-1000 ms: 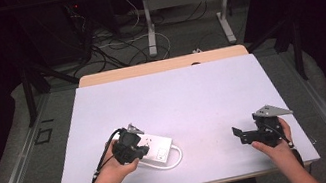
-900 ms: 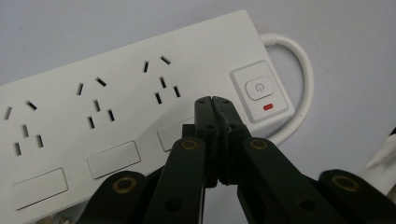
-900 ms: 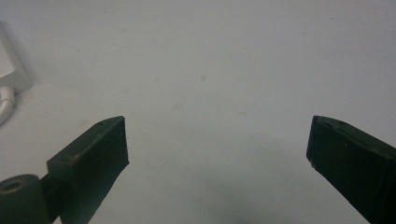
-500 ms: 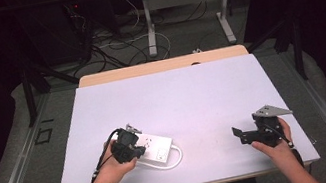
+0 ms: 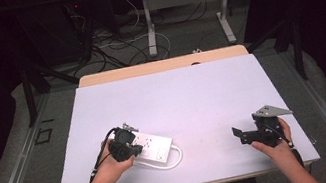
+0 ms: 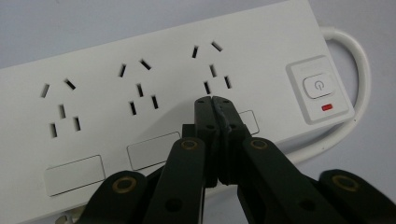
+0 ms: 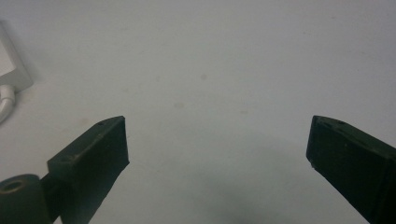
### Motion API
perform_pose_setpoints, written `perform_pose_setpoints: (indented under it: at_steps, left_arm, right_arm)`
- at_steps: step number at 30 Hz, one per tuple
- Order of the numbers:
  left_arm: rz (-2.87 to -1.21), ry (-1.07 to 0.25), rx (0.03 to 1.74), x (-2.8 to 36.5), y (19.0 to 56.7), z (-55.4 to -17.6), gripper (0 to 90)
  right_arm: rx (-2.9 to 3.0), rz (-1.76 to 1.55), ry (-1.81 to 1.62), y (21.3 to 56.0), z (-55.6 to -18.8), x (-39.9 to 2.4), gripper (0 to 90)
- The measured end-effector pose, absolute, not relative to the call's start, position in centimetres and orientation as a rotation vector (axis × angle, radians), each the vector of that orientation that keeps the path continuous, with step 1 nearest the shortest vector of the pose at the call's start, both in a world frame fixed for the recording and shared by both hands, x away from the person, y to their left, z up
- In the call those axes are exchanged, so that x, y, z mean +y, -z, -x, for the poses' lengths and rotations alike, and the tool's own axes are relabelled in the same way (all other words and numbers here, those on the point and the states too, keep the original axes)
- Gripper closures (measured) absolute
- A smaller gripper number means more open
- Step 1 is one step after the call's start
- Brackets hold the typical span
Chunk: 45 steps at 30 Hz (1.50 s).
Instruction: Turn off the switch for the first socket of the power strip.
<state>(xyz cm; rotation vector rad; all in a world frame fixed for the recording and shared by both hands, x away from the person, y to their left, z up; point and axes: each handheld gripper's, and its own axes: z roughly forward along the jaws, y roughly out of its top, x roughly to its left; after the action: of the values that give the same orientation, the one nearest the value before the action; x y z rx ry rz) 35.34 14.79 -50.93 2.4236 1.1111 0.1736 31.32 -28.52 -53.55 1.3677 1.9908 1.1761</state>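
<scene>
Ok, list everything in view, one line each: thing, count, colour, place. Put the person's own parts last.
power strip: one, white, near-left part of the table, under the left tongs; three socket groups, a power button and a small red light at one end.
power strip cable: one, white, looping out of the strip's button end.
table: one, pale lilac-white top, centre of the high view.
second table's legs: grey-white, on the floor behind, among dark cables.
left tongs: one, black, shut, tips over the strip's face by the third socket group.
right tongs: one, black, open, over bare tabletop at near right.
hands: two, one on each tongs.
</scene>
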Motion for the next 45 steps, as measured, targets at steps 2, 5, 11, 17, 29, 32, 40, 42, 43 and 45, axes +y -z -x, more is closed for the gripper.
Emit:
perform_pose_setpoints:
  at_steps: [2,5,11,17,29,32,40,42,43,45]
  left_arm:
    - [-2.423,-0.173,1.110,14.80,50.94,-35.33,89.7]
    - [-2.425,-0.171,1.106,14.79,50.96,-35.34,89.6]
    - [-2.424,-0.171,1.106,14.85,50.96,-35.36,89.7]
    - [-2.426,-0.168,1.107,14.80,50.97,-35.33,89.7]
    - [-2.421,-0.169,1.110,15.05,51.28,-35.21,89.9]
    - [-2.425,-0.168,1.108,15.04,51.26,-35.25,90.0]
    - [-2.425,-0.167,1.111,15.03,51.25,-35.27,89.9]
    - [-2.421,-0.166,1.113,15.04,51.26,-35.26,89.9]
    - [-2.421,-0.166,1.113,15.05,51.26,-35.26,89.9]
    - [-2.422,-0.165,1.112,15.04,51.25,-35.28,89.9]
  right_arm:
    - [1.992,-1.361,-1.175,53.56,-31.35,-28.58,4.9]
    - [1.994,-1.360,-1.173,53.57,-31.36,-28.55,4.9]
    - [1.991,-1.367,-1.176,53.55,-31.32,-28.51,4.9]
    - [1.993,-1.365,-1.176,53.55,-31.33,-28.51,5.0]
    - [1.993,-1.360,-1.173,53.57,-31.36,-28.56,5.0]
    - [1.992,-1.356,-1.175,53.55,-31.36,-28.57,5.0]
    - [1.989,-1.357,-1.173,53.58,-31.43,-28.50,4.9]
    - [1.991,-1.358,-1.177,53.58,-31.41,-28.51,4.9]
    - [1.997,-1.355,-1.172,53.59,-31.42,-28.58,4.9]
    - [1.994,-1.361,-1.173,53.59,-31.38,-28.61,5.0]
